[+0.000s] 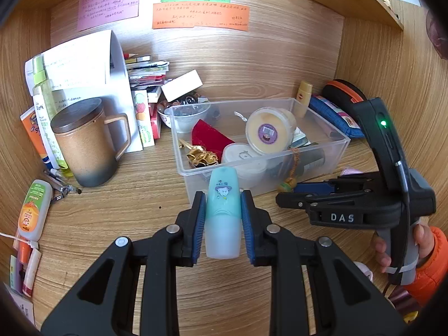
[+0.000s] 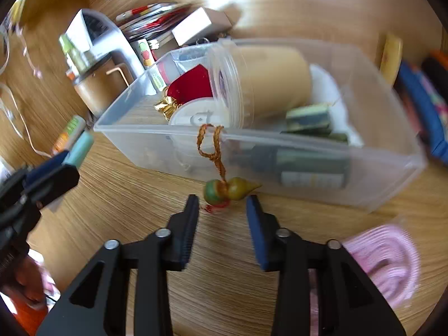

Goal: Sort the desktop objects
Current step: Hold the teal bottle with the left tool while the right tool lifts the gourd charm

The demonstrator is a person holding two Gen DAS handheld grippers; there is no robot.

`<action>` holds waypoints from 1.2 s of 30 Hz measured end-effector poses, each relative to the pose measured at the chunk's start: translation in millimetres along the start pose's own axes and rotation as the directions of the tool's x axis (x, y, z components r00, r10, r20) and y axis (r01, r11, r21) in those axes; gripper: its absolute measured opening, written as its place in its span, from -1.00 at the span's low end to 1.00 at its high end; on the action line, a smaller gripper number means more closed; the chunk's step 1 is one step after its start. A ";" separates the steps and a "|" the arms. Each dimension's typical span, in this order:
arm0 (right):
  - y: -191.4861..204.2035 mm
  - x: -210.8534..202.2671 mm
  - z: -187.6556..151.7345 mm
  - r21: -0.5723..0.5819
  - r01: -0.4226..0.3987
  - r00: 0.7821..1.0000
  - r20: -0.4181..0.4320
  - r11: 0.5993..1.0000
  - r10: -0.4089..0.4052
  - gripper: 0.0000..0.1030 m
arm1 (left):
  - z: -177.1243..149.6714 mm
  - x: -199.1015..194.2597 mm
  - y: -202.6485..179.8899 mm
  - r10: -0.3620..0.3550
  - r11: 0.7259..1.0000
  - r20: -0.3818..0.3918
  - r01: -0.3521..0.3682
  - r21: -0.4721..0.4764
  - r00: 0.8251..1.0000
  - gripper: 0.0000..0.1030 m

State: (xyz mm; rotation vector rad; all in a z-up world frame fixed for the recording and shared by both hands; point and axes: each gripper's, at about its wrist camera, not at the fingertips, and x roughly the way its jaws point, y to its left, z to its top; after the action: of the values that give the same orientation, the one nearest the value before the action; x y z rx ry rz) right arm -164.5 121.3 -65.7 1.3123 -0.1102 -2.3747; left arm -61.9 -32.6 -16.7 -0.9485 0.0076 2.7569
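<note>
1. Pale teal plastic fills my left view: a small teal tube (image 1: 222,212) with a cartoon print stands upright between the blue pads of my left hand-held gripper (image 1: 222,221), which pinches it on both sides above the wooden bench (image 1: 126,218).
2. Just beyond the tube sits a clear plastic bin (image 1: 330,155) on the bench. Inside it I see a round tub with a purple label (image 1: 268,131) lying on its side, a red velvet piece (image 1: 210,137), a gold trinket (image 1: 201,155) and a white round lid (image 1: 238,152).
3. My right hand-held gripper (image 2: 222,211) points steeply down at the bench in front of the bin's near wall, its jaws spread with nothing between the pads.
4. Just ahead of those fingertips a small gourd charm (image 2: 232,190), green and yellow, lies on the bench close against the bin's near wall; its braided orange cord (image 2: 211,145) loops up over the rim. I cannot tell whether the pads touch the charm; the right view is blurred.
5. From the left view, the right hand-held gripper comes in from the right side, held by a hand (image 1: 403,246) in an orange sleeve.
6. To the left of the bin stands a brown lidded mug (image 1: 89,145), with papers, books and bottles behind it.
7. A pink ribbed object (image 2: 389,263) lies on the bench at the right of my right hand-held gripper.
</note>
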 end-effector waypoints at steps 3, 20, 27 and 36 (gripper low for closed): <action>-4.3 -1.5 3.8 0.034 -0.011 1.000 0.017 0.999 0.010 -0.09 | -0.9 -1.0 4.3 -0.002 1.000 0.006 0.002 -0.007 1.000 -0.53; -1.0 1.3 6.6 0.007 0.131 0.989 0.073 0.991 -0.131 -0.46 | -9.1 0.0 10.0 -0.021 1.000 -0.006 0.021 -0.018 1.000 -0.53; 11.8 -20.7 -3.3 -0.037 0.162 0.977 0.147 0.986 -0.155 -0.46 | -2.5 0.0 9.1 -0.015 1.000 0.006 0.015 -0.016 1.000 -0.53; 17.4 -51.6 -0.7 -0.049 0.151 0.965 0.225 0.987 -0.136 -0.46 | 16.2 4.1 3.0 -0.019 1.000 0.032 0.019 -0.001 0.999 -0.53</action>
State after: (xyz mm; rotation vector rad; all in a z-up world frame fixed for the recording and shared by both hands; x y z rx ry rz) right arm -134.4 126.2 -20.7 1.0548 -0.0019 -2.6184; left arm -75.5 -33.4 -6.6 -0.9005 -0.0090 2.7547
